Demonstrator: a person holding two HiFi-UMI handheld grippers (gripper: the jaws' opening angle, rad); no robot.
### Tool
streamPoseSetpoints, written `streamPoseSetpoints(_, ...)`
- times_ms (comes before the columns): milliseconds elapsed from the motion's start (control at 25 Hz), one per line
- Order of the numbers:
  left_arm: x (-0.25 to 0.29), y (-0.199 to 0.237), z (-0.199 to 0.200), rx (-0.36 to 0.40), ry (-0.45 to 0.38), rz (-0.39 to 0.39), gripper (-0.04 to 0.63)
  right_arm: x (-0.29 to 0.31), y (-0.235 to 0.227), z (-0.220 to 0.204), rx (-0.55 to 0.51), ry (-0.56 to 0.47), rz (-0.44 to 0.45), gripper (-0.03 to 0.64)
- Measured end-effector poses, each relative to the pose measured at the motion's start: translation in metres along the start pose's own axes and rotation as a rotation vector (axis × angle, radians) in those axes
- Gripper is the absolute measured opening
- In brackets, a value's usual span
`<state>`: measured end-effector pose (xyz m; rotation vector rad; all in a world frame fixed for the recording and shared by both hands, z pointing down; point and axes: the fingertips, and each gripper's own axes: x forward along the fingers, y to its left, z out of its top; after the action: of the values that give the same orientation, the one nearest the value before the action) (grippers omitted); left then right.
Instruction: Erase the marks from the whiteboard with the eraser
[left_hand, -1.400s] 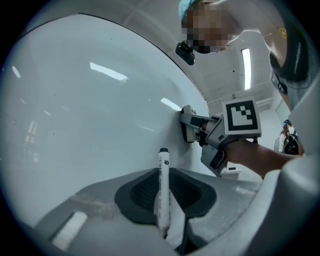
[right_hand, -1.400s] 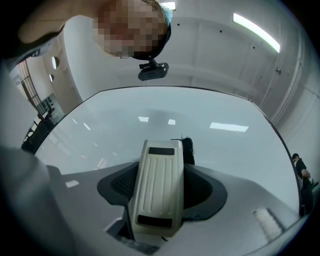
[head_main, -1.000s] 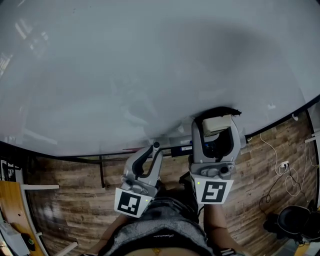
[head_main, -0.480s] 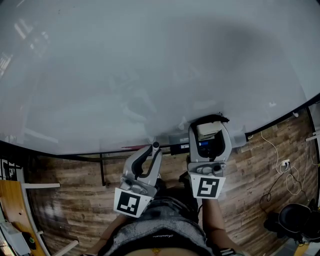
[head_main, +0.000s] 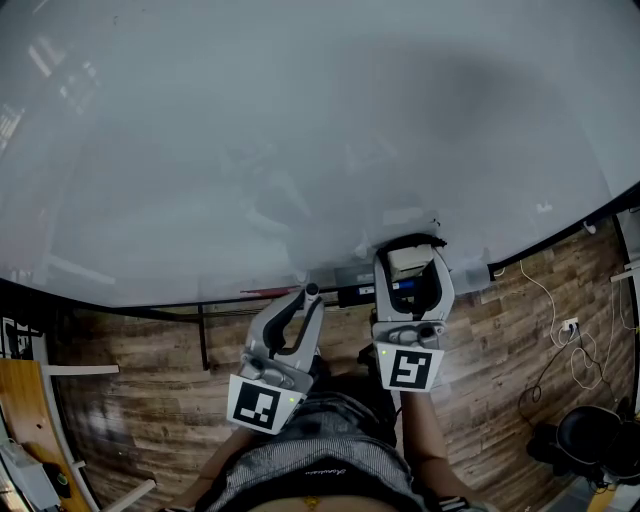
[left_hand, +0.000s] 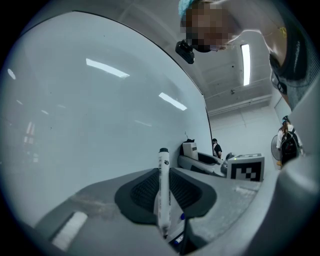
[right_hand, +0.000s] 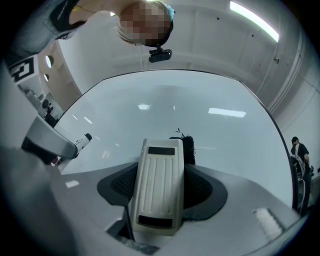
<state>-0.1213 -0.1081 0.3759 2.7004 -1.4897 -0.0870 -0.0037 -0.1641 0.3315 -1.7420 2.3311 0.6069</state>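
Firstly, the right gripper (right_hand: 163, 171) has its two jaws clamped on a whiteboard eraser (right_hand: 159, 192). The ribbed off-white plastic back of the eraser faces the camera, and its black felt (right_hand: 188, 149) projects past the top edge toward the whiteboard (right_hand: 165, 110). Whether the felt presses on the surface cannot be confirmed from either view. In the head view the right gripper (head_main: 412, 275) stands roughly upright, with the eraser (head_main: 407, 257) located at the lower edge of the whiteboard (head_main: 300, 130), right of centre. The left gripper (left_hand: 164, 180) has its jaws closed on a whiteboard marker (left_hand: 163, 190). The marker has a white barrel and a dark cap, stands nearly upright between the ridged black pads (left_hand: 142, 192), and points along the board surface (left_hand: 75, 125). In the head view the left gripper (head_main: 303, 308) leans to the right just beside the right gripper, below the board's bottom frame, and the two grippers do not touch. Each gripper carries its square-marker cube at the near end. Below the grippers, the person's grey shorts (head_main: 320, 460) fill the lower centre of the frame. A wood-plank floor (head_main: 130, 400) extends to both sides, and a white cable (head_main: 560, 340) lies loose on it at the right.
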Motion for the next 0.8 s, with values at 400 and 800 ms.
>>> streamPoseSetpoints(400,0.006,-0.008,0.002,-0.012,-0.015,0.0,0.072,0.022,-0.013,0.071,-0.089,-0.139,-0.005,0.265)
streamPoseSetpoints(800,0.025,-0.02,0.013,-0.027,-0.055,-0.013,0.072,0.045,-0.034,0.136,-0.062,-0.156,-0.03,0.264)
